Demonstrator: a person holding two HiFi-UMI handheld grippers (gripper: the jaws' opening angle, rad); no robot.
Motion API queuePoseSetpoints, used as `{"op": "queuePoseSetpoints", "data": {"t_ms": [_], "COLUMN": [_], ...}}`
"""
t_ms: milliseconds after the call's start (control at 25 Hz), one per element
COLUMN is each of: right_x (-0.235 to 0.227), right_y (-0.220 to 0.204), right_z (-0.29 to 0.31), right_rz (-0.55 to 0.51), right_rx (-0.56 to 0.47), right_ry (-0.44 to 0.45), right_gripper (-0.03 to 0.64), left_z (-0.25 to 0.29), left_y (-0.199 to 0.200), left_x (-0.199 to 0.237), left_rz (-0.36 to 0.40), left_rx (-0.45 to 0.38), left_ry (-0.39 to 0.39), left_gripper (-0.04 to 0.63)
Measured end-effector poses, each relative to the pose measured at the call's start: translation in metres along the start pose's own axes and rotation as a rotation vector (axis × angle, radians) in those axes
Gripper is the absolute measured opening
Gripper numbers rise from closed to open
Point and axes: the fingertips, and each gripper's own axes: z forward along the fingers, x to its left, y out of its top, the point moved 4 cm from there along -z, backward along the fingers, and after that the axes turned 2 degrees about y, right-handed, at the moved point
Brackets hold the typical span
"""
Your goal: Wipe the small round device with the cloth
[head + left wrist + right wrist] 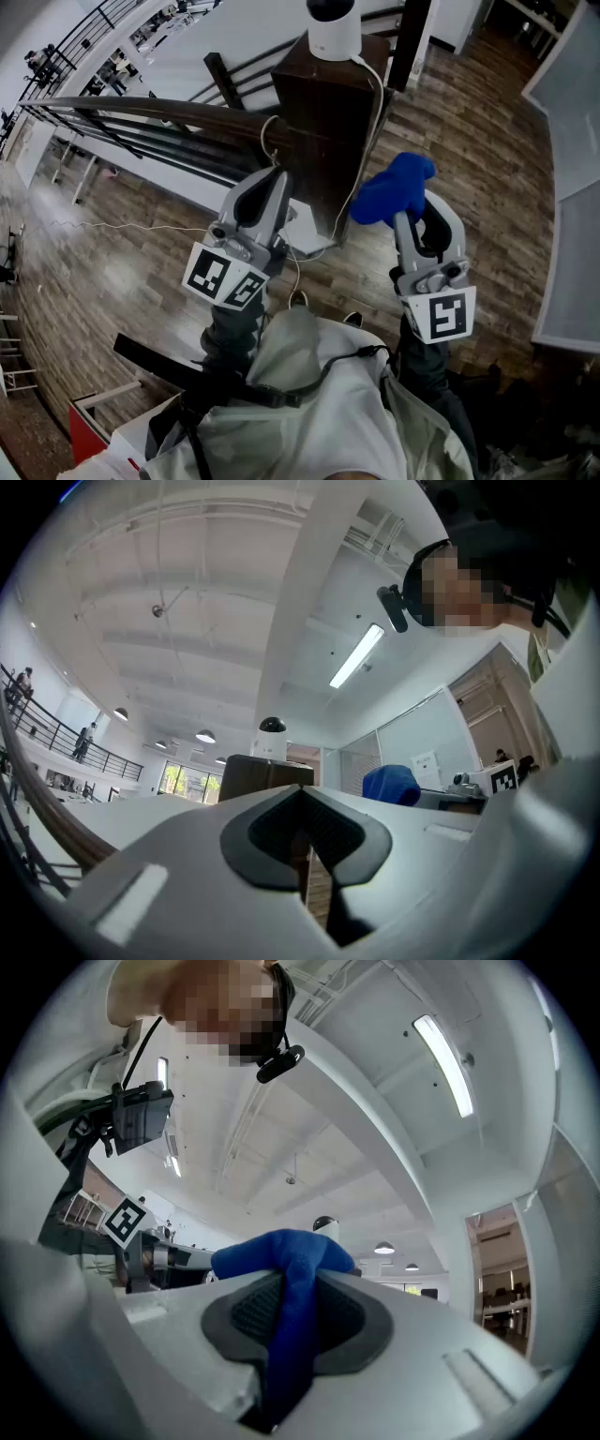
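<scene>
- right tongs [410,214] are clamped on the blue cloth [394,186], which bunches above the jaws; left tongs [275,180] are closed together with nothing between them.
- the small round device [333,26], white with a black top, sits on a dark wooden post [323,112] ahead of both tongs, apart from the cloth.
- a white cable [378,103] runs from the device down the post.
- wooden floor [487,159] lies below.

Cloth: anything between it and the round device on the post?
Nothing visible. The cloth, clamped in the right gripper, is beside the wooden post; the device sits on top, open air between. A white cable runs down the post's side.
</scene>
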Motion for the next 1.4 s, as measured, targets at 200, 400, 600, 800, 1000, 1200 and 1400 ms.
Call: {"op": "queuePoseSetpoints", "data": {"t_ms": [200, 400, 600, 800, 1000, 1200, 1400], "right_x": [-0.001, 0.001, 0.0, -0.033, -0.098, -0.107, -0.08], "right_y": [0.003, 0.001, -0.006, -0.017, 0.047, 0.112, 0.124], "right_z": [0.007, 0.01, 0.008, 0.017, 0.076, 0.164, 0.215], "right_rz": [-0.021, -0.021, 0.011, -0.063, -0.19, -0.339, -0.425], "right_rx": [-0.002, 0.0, -0.045, -0.039, -0.09, -0.089, -0.057], "right_ry": [0.011, 0.013, 0.038, 0.023, -0.021, -0.008, 0.019], "right_gripper": [0.074, 0.074, 0.074, 0.074, 0.074, 0.074, 0.074], "left_z": [0.002, 0.0, -0.005, -0.015, -0.007, 0.012, 0.034], "left_y": [0.003, 0.001, -0.002, -0.01, -0.003, 0.029, 0.055], "left_x": [0.003, 0.006, 0.009, 0.022, 0.046, 0.062, 0.084], "left_rz": [0.015, 0.006, 0.005, -0.01, -0.014, 0.009, 0.044], "left_rx": [-0.006, -0.004, 0.002, 0.018, 0.01, -0.047, -0.076], "left_ry": [-0.003, -0.01, -0.008, -0.005, -0.014, -0.065, -0.11], "left_gripper": [0.003, 0.003, 0.003, 0.003, 0.003, 0.003, 0.003]}}
